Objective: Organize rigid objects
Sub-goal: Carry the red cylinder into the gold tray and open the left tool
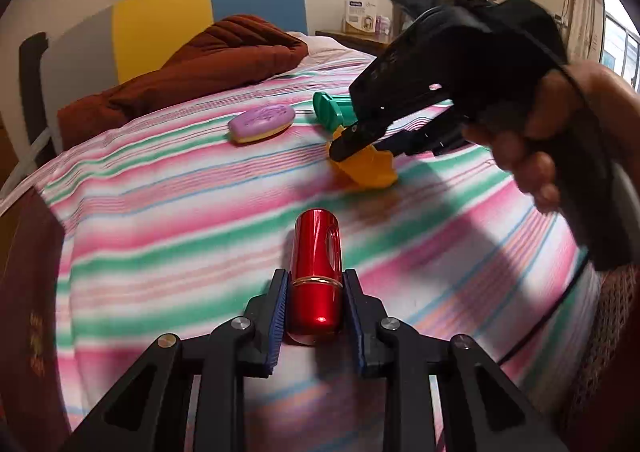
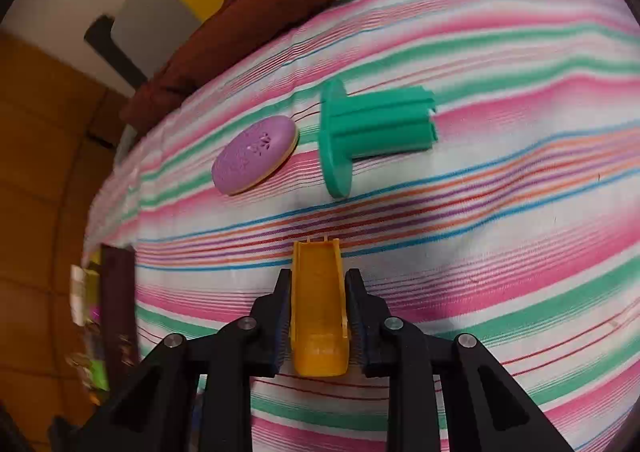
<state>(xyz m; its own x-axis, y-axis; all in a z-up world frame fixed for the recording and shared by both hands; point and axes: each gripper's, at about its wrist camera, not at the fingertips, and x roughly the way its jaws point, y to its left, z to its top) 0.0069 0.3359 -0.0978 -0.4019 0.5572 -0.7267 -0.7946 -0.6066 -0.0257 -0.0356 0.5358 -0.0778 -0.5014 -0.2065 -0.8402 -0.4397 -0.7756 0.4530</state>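
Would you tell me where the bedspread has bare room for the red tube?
Bare bedspread lies left of the red tube, below the purple case. Crowded: purple case, green spool, yellow piece.

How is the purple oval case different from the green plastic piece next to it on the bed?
The purple oval case is a rounded, closed shell with a pale rim; the green plastic piece is a flat disc with a ribbed stem. The case lies flat; the green piece lies on its side, disc on edge. Both rest untouched on the striped sheet.
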